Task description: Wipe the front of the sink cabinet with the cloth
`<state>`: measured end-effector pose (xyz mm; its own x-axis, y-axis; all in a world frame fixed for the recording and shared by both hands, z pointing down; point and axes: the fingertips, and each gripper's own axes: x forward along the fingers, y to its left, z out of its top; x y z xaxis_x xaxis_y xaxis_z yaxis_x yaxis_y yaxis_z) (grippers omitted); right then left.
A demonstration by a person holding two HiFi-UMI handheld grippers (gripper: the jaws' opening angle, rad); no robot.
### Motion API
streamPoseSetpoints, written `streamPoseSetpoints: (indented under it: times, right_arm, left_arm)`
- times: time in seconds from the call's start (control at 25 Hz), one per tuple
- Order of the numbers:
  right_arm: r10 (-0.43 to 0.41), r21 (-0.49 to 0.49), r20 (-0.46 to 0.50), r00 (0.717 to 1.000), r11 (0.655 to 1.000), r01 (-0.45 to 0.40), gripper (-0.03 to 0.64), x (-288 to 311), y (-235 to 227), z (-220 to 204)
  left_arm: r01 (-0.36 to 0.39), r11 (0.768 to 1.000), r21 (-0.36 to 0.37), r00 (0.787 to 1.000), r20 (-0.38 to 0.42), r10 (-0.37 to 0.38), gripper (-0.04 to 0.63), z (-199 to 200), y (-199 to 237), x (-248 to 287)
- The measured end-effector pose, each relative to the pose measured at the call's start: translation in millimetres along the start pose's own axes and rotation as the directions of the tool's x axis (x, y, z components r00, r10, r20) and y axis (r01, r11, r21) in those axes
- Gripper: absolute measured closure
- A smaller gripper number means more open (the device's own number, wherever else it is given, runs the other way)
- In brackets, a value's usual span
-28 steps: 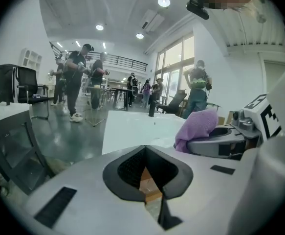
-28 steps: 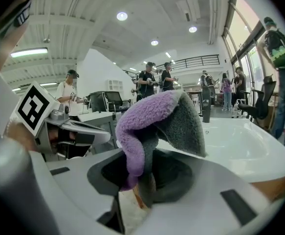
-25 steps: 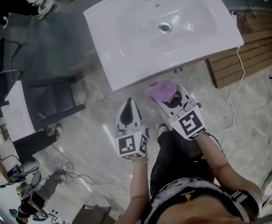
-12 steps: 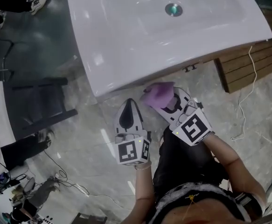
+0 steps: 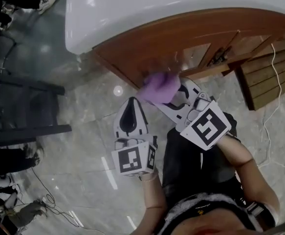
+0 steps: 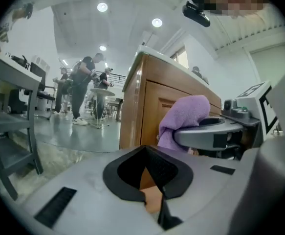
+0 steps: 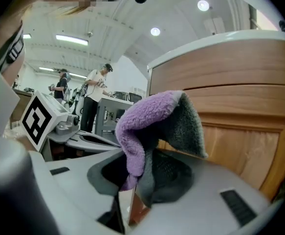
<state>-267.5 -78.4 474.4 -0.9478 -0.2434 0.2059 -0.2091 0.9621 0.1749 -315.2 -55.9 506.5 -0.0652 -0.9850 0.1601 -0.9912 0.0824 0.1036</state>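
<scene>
Grip is firm at the right claw (image 7: 131, 192): it is clenched on a fluffy purple cloth (image 7: 149, 126) with a grey underside, which folds up over the claw's tips. The right gripper view sets the cloth before the panelled front of the brown wooden sink cabinet (image 7: 240, 131), but whether it touches the wood cannot be told there. From the head view the cloth (image 5: 159, 88) lies at the cabinet's (image 5: 181, 38) lower front edge, below the overhanging white sink basin (image 5: 157, 4); the right claw (image 5: 174, 102) reaches in from below. The left claw (image 5: 131, 112) hangs just left of it, off the cabinet, over grey marbled floor (image 5: 88, 131). Its own view shows the left claw (image 6: 152, 199) closed with nothing in it, and gives a side look at the cloth (image 6: 184, 116) close against the cabinet door (image 6: 147, 106). People (image 6: 83, 89) stand well beyond the cabinet's corner.
</scene>
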Motion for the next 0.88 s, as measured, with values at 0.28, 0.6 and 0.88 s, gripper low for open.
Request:
streamPoseSetpoints:
  times: [0.28, 0.6, 0.88]
  right_arm:
    - [-0.13, 0.065, 0.022, 0.991, 0.99, 0.128, 0.456, -16.4, -7.3, 32.7]
    - [-0.198, -0.041, 0.037, 0.98, 0.979, 0.199, 0.457, -1.6, -6.2, 70.5]
    - [-0.275, -0.157, 0.019, 0.961, 0.949, 0.275, 0.456, 23.1, -9.1, 77.2]
  left_arm:
    - [0.059, 0.998, 0.011, 0.998, -0.03, -0.058, 0.595, 6.6, 1.5, -15.9]
    - [0.071, 0.997, 0.032, 0.997, 0.021, -0.072, 0.595, 21.0, -0.2, -32.3]
    - [0.045, 0.998, 0.037, 0.997, 0.054, -0.047, 0.595, 34.8, 5.0, -43.6]
